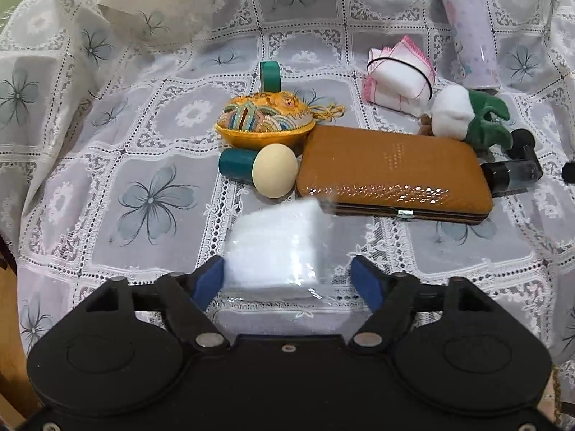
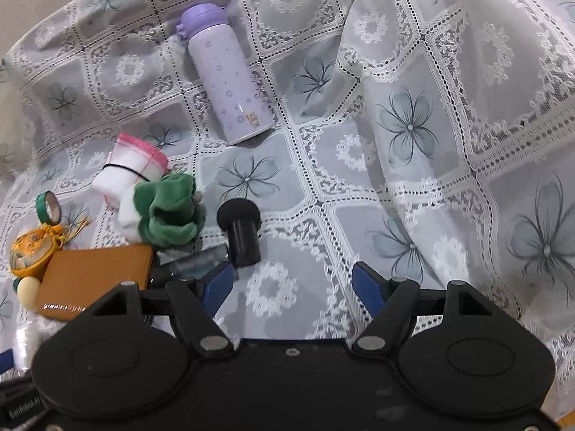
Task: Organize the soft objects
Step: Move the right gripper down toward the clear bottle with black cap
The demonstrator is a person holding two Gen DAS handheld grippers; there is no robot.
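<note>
A white packet of soft pads in clear wrap lies on the lace tablecloth between the fingers of my left gripper. The jaws stand open; the right pad is clear of the packet. Farther back lie a white cloth bundle with pink edging, bound by a black band, and a green and white plush. My right gripper is open over bare tablecloth with nothing between its fingers. The plush and the cloth bundle are to its upper left.
A brown hard case, a yellow embroidered cushion, a cream egg on a green handle and a green tape roll crowd the middle. A purple bottle and a black knobbed piece lie near the right gripper.
</note>
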